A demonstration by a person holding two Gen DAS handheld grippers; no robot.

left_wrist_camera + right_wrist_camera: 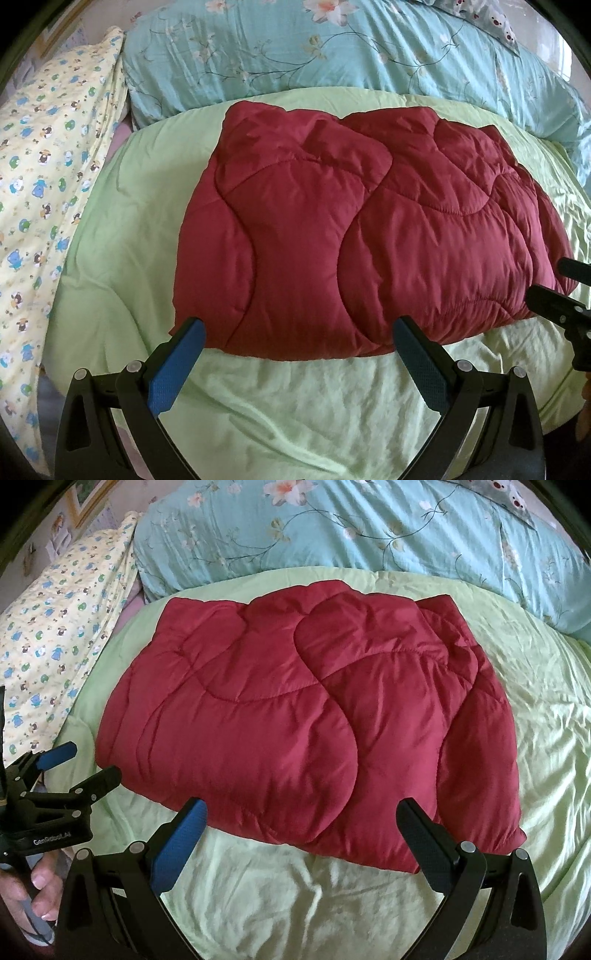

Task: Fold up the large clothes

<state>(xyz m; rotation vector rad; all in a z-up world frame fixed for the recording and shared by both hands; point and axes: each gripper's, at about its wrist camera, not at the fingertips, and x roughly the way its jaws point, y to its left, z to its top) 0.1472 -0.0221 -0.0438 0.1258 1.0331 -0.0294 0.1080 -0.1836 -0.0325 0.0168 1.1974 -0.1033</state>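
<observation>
Bedding fills both wrist views: a puffy dark red quilted garment (354, 229) lies folded into a thick, roughly rectangular bundle on a pale green wrinkled bedspread (295, 398), with a turquoise floral duvet (332, 55) heaped behind it and a yellow cartoon-print cloth (48, 177) along the left side.

The left gripper (300, 334) points at the bundle's near edge, toward its left half, jaws spread wide and empty, blue pads just short of the fabric or barely over it. The right gripper (303, 814) does the same toward the right half, also wide and holding nothing. Each is tilted slightly downward, facing away from the person. In the right view a hand (26, 890) wraps the left tool's handle at the lower left.

The garment appears largely folded already, so the step is probably either one more fold or a final tidy. To do it well, each gripper should close over all the layers at the near corners, not only the top one. Both should then lift together and carry the edge evenly to the far side, since slippery padded fabric tends to spring open or slide askew.
</observation>
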